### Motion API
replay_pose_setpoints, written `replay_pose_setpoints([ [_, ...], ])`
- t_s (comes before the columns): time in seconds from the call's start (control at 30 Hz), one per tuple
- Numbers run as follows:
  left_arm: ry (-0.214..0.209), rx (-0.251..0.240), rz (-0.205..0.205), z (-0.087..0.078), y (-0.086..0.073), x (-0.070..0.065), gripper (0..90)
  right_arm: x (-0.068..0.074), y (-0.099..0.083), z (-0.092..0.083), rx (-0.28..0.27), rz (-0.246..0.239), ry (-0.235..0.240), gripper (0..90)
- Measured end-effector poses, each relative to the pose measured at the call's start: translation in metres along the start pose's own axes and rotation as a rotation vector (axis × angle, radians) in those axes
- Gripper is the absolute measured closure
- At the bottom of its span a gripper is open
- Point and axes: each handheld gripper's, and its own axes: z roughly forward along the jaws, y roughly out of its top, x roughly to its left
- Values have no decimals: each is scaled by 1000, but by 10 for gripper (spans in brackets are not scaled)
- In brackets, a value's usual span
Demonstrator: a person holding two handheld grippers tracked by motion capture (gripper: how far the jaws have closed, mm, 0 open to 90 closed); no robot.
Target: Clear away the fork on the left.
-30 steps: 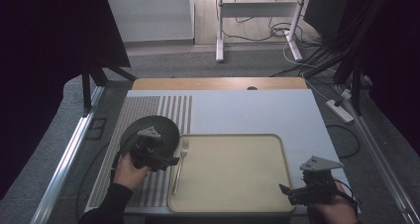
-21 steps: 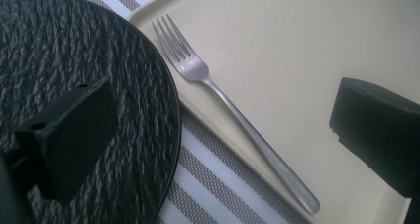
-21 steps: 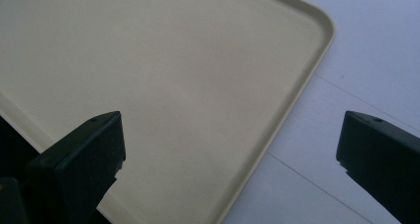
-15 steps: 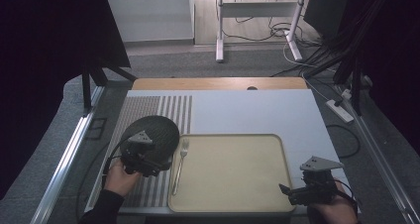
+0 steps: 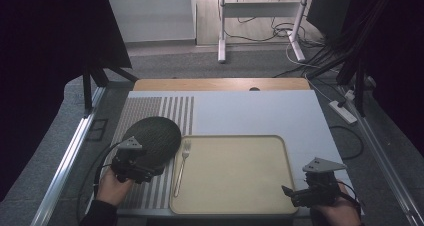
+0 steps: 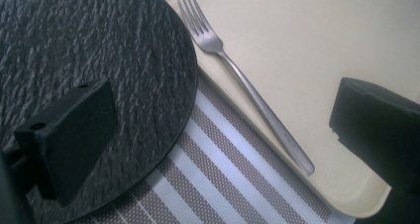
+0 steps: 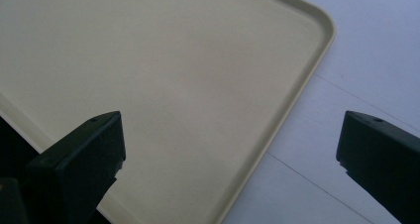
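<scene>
A black, rough-textured round plate (image 5: 152, 135) lies on the striped placemat (image 5: 150, 106) at the left. In the left gripper view the plate (image 6: 99, 50) fills the upper left. A steel fork (image 5: 180, 167) rests along the left edge of the cream tray (image 5: 230, 137), tines pointing away. My left gripper (image 5: 156, 171) hovers over the plate's near rim, open and holding nothing. Its jaws straddle the plate edge and the fork (image 6: 242, 80). My right gripper (image 5: 286, 192) sits open over the tray's near right corner (image 7: 297, 85), also holding nothing.
The tray lies on a white mat (image 5: 260, 111) whose left part carries grey stripes (image 6: 223, 179). A wooden table strip (image 5: 220, 84) runs along the far edge. Metal rails flank the table, with cables and a power strip (image 5: 342, 111) on the floor to the right.
My left gripper has drawn back from over the plate toward the near left edge. The right gripper, plate, fork and tray have stayed put.
</scene>
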Motion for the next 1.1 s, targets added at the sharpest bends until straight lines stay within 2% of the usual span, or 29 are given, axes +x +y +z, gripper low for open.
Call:
replay_pose_setpoints([
  [0.47,35,29,-14,-8,-16,-1,0,0,0,0,0,0,-3,0],
  [1.0,64,31,-50,-22,-35,-2,0,1,0,0,0,2,-5,0],
  [1.1,66,15,-55,-25,-37,-2,0,1,0,0,0,2,-6,0],
])
